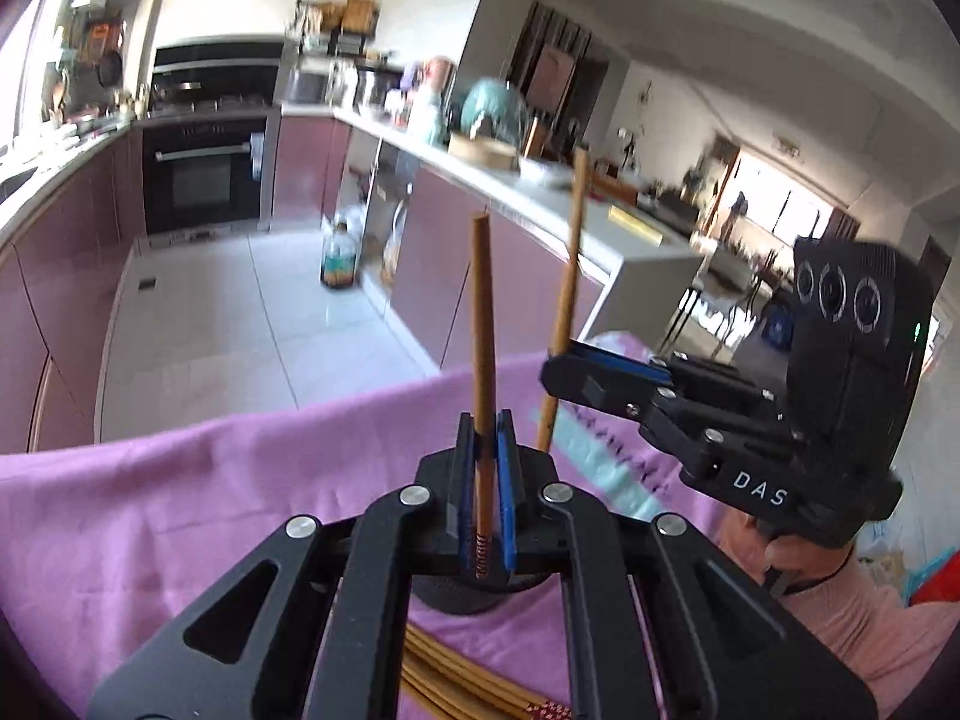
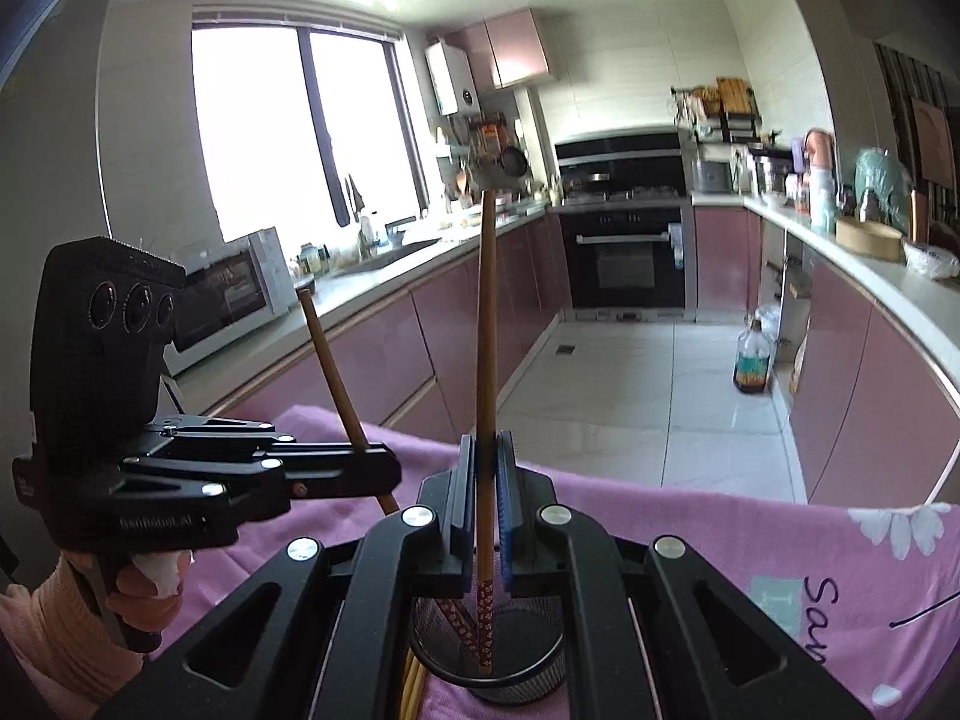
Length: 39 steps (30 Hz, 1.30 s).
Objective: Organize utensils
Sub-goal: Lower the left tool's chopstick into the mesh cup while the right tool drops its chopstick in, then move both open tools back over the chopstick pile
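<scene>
two grippers, one per hand: the left gripper and the right gripper; each is clamped on one chopstick, so two chopsticks are held: the left chopstick and the right chopstick; one mesh holder stands under the right gripper's fingers, with one more patterned chopstick visible inside it; a bundle of loose chopsticks lies on the cloth, several, too overlapped to count exactly; one pink cloth; one oven; one microwave; one bottle on the floor; two sleeved hands show, one in each view.
</scene>
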Tool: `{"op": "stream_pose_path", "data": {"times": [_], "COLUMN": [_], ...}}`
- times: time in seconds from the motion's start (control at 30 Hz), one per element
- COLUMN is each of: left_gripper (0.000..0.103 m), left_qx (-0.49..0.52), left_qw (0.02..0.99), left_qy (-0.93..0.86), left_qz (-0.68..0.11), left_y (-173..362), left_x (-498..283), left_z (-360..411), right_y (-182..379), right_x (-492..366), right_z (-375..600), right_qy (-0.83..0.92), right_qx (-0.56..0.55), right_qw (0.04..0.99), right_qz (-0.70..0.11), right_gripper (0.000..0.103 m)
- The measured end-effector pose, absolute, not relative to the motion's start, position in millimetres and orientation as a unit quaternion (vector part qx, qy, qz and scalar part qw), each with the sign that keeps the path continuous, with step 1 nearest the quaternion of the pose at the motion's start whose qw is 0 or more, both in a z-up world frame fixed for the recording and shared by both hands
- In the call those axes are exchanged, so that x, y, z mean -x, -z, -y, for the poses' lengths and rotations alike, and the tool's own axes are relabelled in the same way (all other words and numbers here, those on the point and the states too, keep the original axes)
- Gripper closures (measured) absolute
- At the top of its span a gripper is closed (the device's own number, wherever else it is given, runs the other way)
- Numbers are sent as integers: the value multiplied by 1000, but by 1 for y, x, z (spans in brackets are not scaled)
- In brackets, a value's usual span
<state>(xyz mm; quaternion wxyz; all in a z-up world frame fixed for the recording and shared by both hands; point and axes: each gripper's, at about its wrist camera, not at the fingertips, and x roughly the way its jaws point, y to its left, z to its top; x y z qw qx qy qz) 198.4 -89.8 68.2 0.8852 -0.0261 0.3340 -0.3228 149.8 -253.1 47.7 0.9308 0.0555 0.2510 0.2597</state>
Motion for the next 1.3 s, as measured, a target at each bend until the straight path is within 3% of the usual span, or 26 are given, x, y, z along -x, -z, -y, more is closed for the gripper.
{"op": "stream_pose_path", "data": {"times": [0.23, 0.43, 0.67, 0.77, 0.83, 0.9, 1.03, 1.3], "left_gripper": [95, 95, 90, 81, 68, 66, 48, 34], "left_qx": [14, 7, 6, 11, 17, 18, 20, -11], "left_qw": [873, 874, 885, 896, 904, 914, 931, 946], "left_qy": [314, 302, 277, 263, 255, 241, 217, 167], "left_qz": [-374, -381, -375, -358, -344, -325, -293, -277], "left_y": [-33, -23, -17, -21, -25, -28, -36, -20], "left_x": [-223, -243, -242, -232, -223, -213, -188, -141], "left_z": [101, 108, 95, 87, 80, 72, 56, 38], "right_y": [-16, -11, -9, -11, -12, -15, -24, -33], "right_x": [-172, -177, -178, -173, -172, -167, -146, -90], "right_z": [241, 235, 235, 238, 241, 244, 248, 253], "right_qy": [-252, -242, -227, -224, -222, -221, -231, -278], "right_qx": [-45, -48, -47, -50, -52, -56, -53, -48], "right_qw": [909, 908, 913, 917, 919, 921, 928, 927], "right_qz": [-329, -339, -336, -327, -322, -315, -289, -247], "right_gripper": [98, 97, 83, 82, 82, 74, 64, 55]}}
